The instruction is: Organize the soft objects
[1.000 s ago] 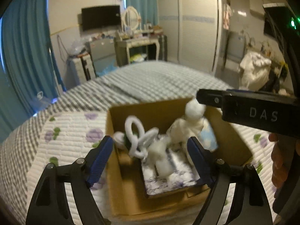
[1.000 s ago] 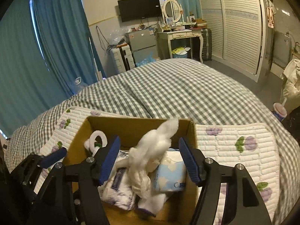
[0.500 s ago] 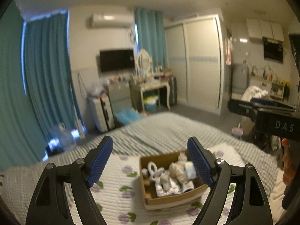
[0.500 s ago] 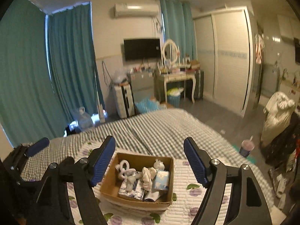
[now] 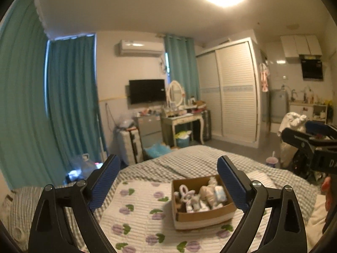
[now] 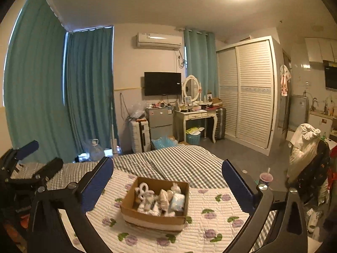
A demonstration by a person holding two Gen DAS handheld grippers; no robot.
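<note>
Fingers of both tools frame the scene from close in: the left gripper (image 5: 168,181) has its blue pads spread wide with nothing between them, and the right gripper (image 6: 168,183) is likewise wide apart and empty. Just beyond and below them lies a white quilted mat (image 6: 210,227) printed with purple flowers, and on it sits the cardboard box (image 6: 153,219). Inside are the soft objects (image 6: 160,198): a white looped plush piece toward the box's left side, some cream stuffed shapes in the middle, a pale blue packet (image 6: 178,202) at the right, and patterned fabric or packets along the bottom, too blurred to name more closely. Everything soft that can be seen is inside the box; nothing loose shows on the mat or on the grey checked bedspread (image 6: 179,164) behind it. Judging from that, the gathering looks finished or very nearly so, with at most some tidying of the pile left. The box lies below and ahead of both grippers, well apart from the fingertips, slightly right of centre in the left wrist view and slightly left of centre in the right wrist view, so neither tool touches it. Farther off stand a dressing table (image 6: 198,113) with an oval mirror, a wall television (image 6: 162,83), teal curtains and a louvred wardrobe (image 6: 252,97).
</note>
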